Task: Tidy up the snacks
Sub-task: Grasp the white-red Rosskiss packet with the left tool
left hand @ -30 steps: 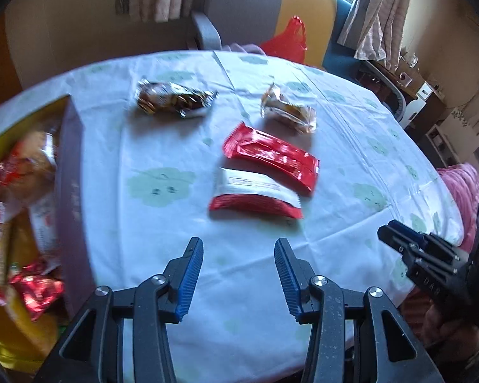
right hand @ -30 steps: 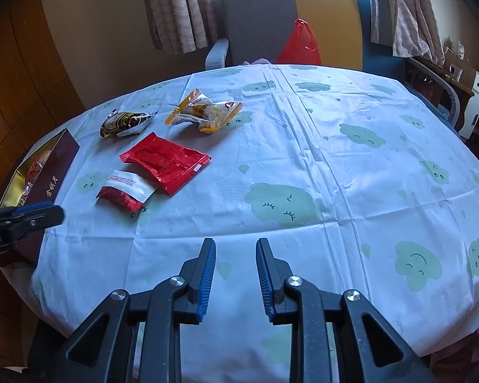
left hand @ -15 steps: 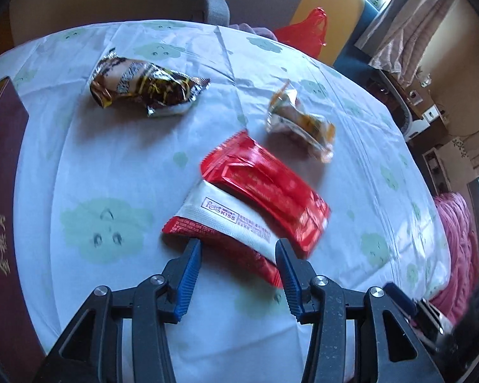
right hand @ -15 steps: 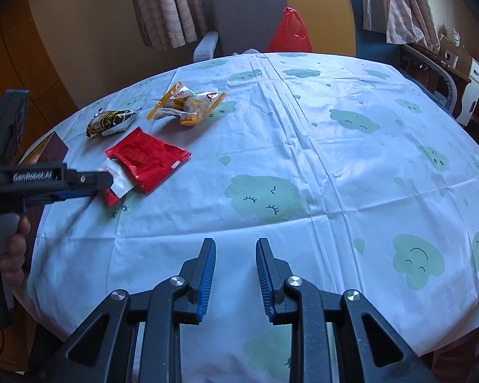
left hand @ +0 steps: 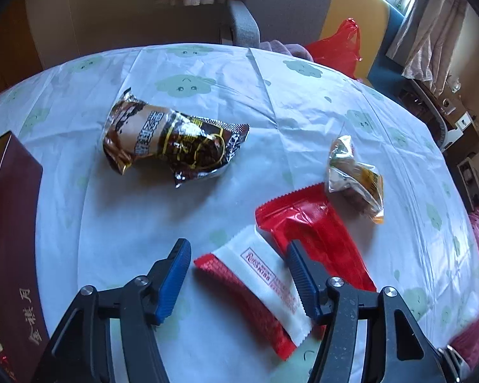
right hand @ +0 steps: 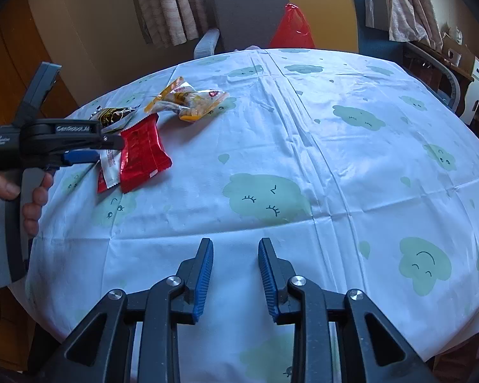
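My left gripper (left hand: 236,255) is open, its jaws on either side of a red-and-white snack packet (left hand: 258,284) lying on the tablecloth. A plain red packet (left hand: 316,233) lies against it on the right. A brown foil packet (left hand: 172,137) lies farther back, a clear yellow packet (left hand: 354,172) at the right. The dark red snack box (left hand: 12,255) stands at the left. In the right wrist view, the left gripper (right hand: 89,150) reaches over the red-and-white packet (right hand: 107,172) and red packet (right hand: 142,154). My right gripper (right hand: 236,252) is open and empty over bare cloth.
A round table with a cloud-print tablecloth (right hand: 335,159) fills both views. A grey and yellow chair (right hand: 281,6) with a red plastic bag (right hand: 292,28) stands behind it. Shelves and furniture (right hand: 463,63) stand at the right.
My left gripper has moved forward and down until its open jaws straddle the red-and-white packet. My right gripper has stayed almost still.
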`<action>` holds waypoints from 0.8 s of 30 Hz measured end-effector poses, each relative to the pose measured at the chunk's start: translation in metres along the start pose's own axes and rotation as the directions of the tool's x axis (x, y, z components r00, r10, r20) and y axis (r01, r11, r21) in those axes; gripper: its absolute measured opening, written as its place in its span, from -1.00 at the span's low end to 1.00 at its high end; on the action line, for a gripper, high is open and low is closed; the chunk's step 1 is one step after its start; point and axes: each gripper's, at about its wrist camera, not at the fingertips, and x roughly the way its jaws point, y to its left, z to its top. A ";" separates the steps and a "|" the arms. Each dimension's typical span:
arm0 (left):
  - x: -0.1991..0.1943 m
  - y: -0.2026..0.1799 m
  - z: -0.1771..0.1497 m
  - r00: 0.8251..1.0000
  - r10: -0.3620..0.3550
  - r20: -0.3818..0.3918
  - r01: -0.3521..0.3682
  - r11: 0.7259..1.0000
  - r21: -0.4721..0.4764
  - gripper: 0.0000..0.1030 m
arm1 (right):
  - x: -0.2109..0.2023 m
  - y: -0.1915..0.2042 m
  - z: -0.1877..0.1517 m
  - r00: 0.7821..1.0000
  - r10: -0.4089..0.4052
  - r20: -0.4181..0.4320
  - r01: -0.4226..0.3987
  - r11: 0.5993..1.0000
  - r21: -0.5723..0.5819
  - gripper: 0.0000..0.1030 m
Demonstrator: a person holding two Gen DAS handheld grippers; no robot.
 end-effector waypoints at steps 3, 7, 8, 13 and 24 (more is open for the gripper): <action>-0.001 -0.006 -0.005 1.000 0.014 0.005 -0.014 0.999 0.040 0.15 | 0.000 0.000 -0.001 1.000 -0.001 0.002 0.001 1.000 -0.003 -0.41; -0.009 -0.011 -0.025 1.000 -0.011 -0.003 0.012 0.992 0.123 0.10 | 0.000 0.000 0.000 1.000 0.002 0.002 -0.002 1.000 -0.001 -0.41; -0.012 -0.009 -0.031 1.000 -0.023 -0.008 0.024 0.990 0.140 0.11 | 0.000 0.000 0.000 1.000 0.002 0.002 -0.002 1.000 0.000 -0.41; -0.029 -0.001 -0.056 0.998 -0.045 -0.037 0.052 0.979 0.196 0.23 | 0.000 -0.001 0.000 1.000 0.001 0.004 -0.001 1.000 0.002 -0.39; -0.041 0.012 -0.070 0.996 -0.053 -0.078 0.057 0.997 0.043 0.42 | -0.001 0.005 -0.003 1.000 -0.011 0.009 0.011 1.000 -0.022 -0.34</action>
